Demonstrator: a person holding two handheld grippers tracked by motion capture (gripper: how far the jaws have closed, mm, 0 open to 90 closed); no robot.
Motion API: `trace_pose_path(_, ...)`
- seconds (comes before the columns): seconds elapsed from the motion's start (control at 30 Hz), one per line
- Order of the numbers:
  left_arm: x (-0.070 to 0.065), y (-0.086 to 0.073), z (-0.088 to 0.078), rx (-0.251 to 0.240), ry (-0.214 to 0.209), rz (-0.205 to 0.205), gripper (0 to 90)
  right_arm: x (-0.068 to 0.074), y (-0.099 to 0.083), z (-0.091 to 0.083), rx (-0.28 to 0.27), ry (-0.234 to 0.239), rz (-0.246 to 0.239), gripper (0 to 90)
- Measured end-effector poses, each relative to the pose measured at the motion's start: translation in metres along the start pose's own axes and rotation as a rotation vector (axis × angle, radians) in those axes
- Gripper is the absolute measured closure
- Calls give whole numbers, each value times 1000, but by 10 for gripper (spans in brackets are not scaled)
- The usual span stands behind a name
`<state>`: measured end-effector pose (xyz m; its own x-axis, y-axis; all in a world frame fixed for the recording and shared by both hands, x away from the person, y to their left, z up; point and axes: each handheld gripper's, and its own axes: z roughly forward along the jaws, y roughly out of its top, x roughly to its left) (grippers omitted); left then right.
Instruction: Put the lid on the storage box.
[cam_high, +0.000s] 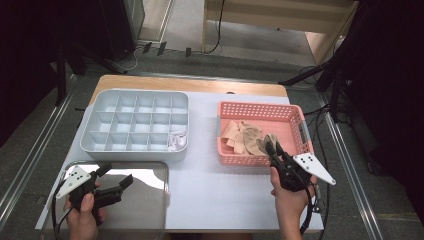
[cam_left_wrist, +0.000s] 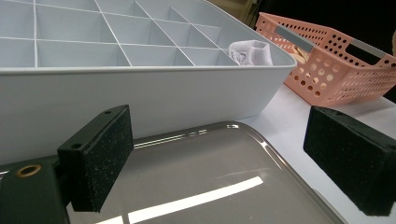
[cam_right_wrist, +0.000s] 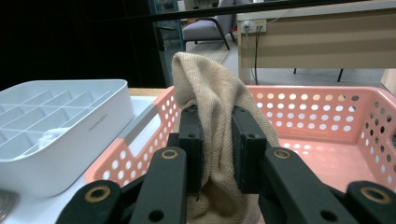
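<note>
Where nearest the person: left gripper (cam_high: 116, 178), jaws wide apart and empty, hovering over steel tray (cam_high: 145, 200) at table's near left corner; pads (cam_left_wrist: 100, 156) clear of tray surface in left gripper view.

Nearest on the right: right gripper (cam_high: 272, 148), jaws narrowed and clamped on beige sock (cam_right_wrist: 212, 107), fabric bunched between pads and rising above them in right gripper view; gripped at near edge of pink basket (cam_high: 295, 117), lower end of the sock hidden behind jaws.

Middle distance: more beige socks (cam_high: 242, 136) heaped loose in basket's left half, touching one another.

Left of basket, well apart from it: grey divided organiser (cam_high: 102, 137), rows of open compartments; one white rolled item (cam_high: 177, 140) lodged in near right corner compartment, the rest bare.

Farthest: wooden table edge (cam_high: 190, 82), floor beyond.

Step judged in hand: lifting one sock free of basket for transfer to an organiser compartment.

Handling notes, as judgement only: keep clamp firm, knit slips easily; raise high enough to clear basket rim before crossing; check no second sock trails from heap; aim for bare compartment beside the white item; lower well inside dividers before releasing.
</note>
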<state>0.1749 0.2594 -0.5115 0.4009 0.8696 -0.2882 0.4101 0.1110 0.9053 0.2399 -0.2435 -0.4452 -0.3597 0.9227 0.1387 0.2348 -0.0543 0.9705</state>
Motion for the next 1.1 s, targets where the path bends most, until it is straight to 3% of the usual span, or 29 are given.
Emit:
trace_pose_path(0.6, -2, 0, 0, -2, -11, 0, 86, 0, -29, -43, 29, 4, 1, 769)
trace_pose_path(1.1, -1, 1, -2, -5, -13, -2, 86, 10, -77, -33, 158, 12, 24, 763)
